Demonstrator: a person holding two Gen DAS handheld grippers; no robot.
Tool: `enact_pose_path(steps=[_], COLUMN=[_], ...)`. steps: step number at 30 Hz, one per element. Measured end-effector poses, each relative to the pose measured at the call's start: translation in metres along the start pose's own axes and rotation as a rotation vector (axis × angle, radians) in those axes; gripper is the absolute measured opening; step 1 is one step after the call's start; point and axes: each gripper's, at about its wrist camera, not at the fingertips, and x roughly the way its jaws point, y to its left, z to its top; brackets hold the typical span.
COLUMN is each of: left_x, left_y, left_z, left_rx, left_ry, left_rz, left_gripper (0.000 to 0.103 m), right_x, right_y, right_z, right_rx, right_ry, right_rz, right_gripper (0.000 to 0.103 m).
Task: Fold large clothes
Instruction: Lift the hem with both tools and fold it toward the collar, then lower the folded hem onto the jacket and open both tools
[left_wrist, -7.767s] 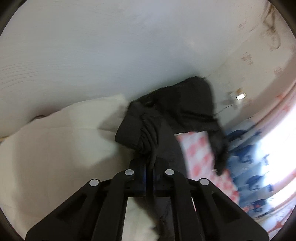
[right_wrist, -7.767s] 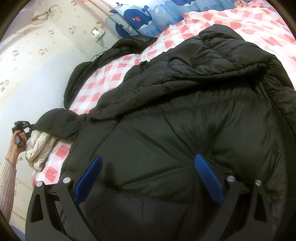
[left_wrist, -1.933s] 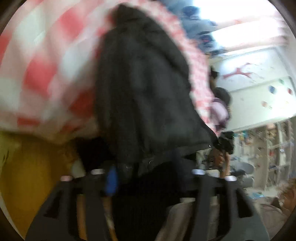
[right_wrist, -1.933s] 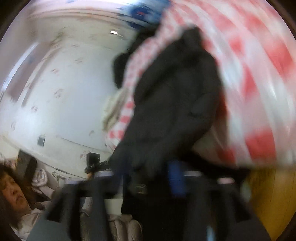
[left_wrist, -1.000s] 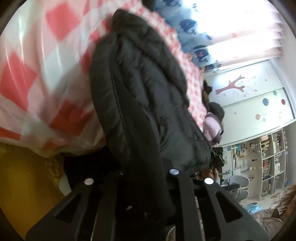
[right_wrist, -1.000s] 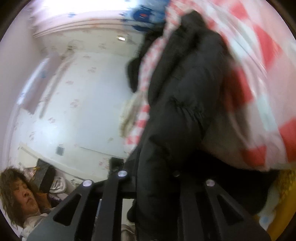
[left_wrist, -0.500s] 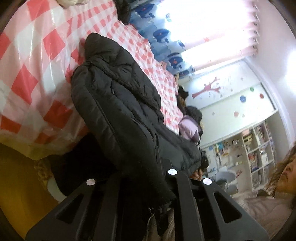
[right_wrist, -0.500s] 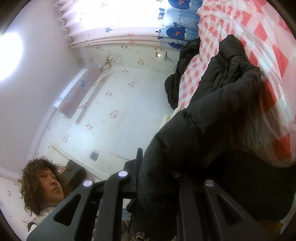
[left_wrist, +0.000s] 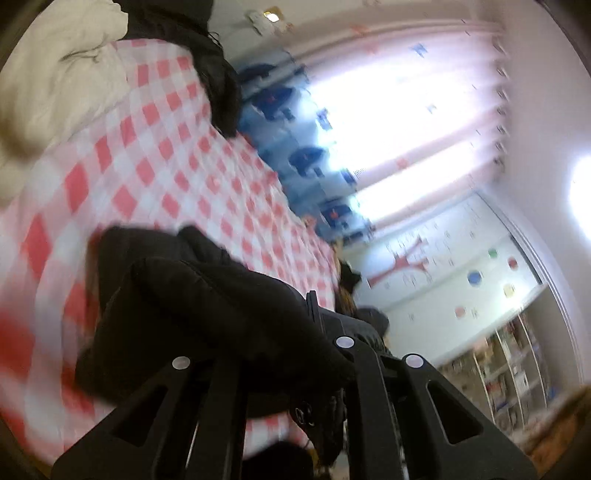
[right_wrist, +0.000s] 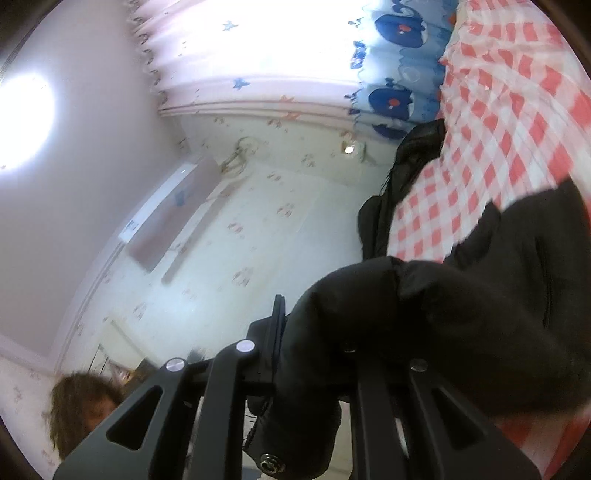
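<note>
Pink-checked bed (left_wrist: 155, 155) bears a black jacket (left_wrist: 207, 310) (puffy), both grippers (left_wrist: 295, 332) (right_wrist: 314, 343) clamped on it.

red-checked bed (left_wrist: 155, 155) carries a black jacket (left_wrist: 192, 295), cream bedding (left_wrist: 55, 74) (bunched) and dark clothing (left_wrist: 218, 85).

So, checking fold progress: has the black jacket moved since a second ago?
Yes. The black jacket has been carried farther up over the checked sheet.
</note>
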Motion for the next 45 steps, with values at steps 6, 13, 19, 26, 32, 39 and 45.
enact_pose_path(steps=[6,13,19,26,32,39,45], left_x=[0.082,0.175,0.233,0.241,0.185,0.283,0.352], left_y=[0.045,0.136,0.190,0.201,0.118,0.032,0.118], left_z=[0.060,0.083,0.083,0.092,0.097,0.028,0.009], left_rx=[-0.088,-0.169,-0.175,-0.267,-0.148,0.253,0.174], left_ry=[-0.053,-0.050,0.018,0.103,-0.095,0.105,0.189], left_rz=[0.083,0.270,0.447,0.465,0.399,0.377,0.542], left_gripper=[0.008,0.008,0.012,0.029,0.082,0.086,0.085], right_x=[0.034,0.049,0.056,0.038,0.084,0.244,0.248], right_y=[-0.071,-0.184,-0.229,-0.212,-0.097,-0.116,-0.210], right_z=[0.060,0.086,0.090,0.090,0.079,0.039,0.041], right_rx=[0.102,0.256,0.308,0.355,-0.140,-0.587,-0.444], right_ry=[-0.058,-0.095,-0.058,-0.095,-0.049,0.322,0.391], right_rz=[-0.169,-0.402,-0.508,-0.468,-0.690,-1.070,-1.191], right_gripper=[0.014,0.016,0.019,0.061,0.084,0.087,0.091])
